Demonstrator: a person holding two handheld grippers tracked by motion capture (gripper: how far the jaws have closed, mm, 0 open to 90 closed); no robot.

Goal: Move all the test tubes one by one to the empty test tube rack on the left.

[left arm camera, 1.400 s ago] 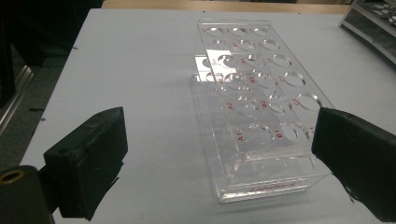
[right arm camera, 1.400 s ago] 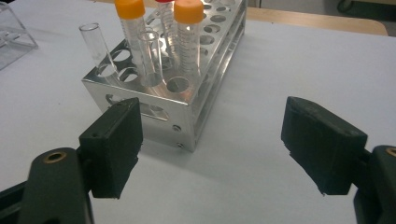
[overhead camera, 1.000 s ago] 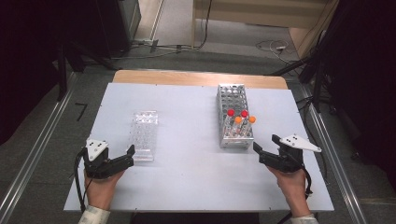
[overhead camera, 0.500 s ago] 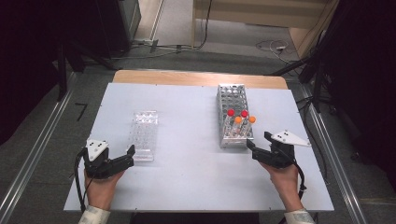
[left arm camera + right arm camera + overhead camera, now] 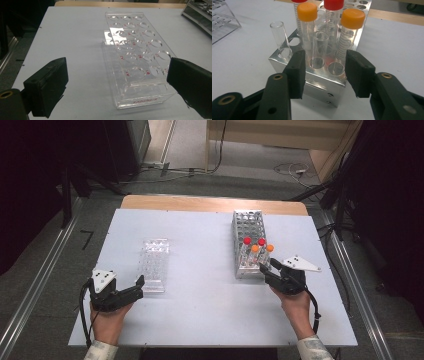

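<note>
Metal rack (image 5: 322, 75) holds orange- and red-capped tubes, two uncapped; right gripper (image 5: 324, 72) open, empty, near it.

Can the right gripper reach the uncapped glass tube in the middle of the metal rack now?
Probably yes: the right gripper is open, the uncapped tube stands straight ahead between its jaws.
</note>
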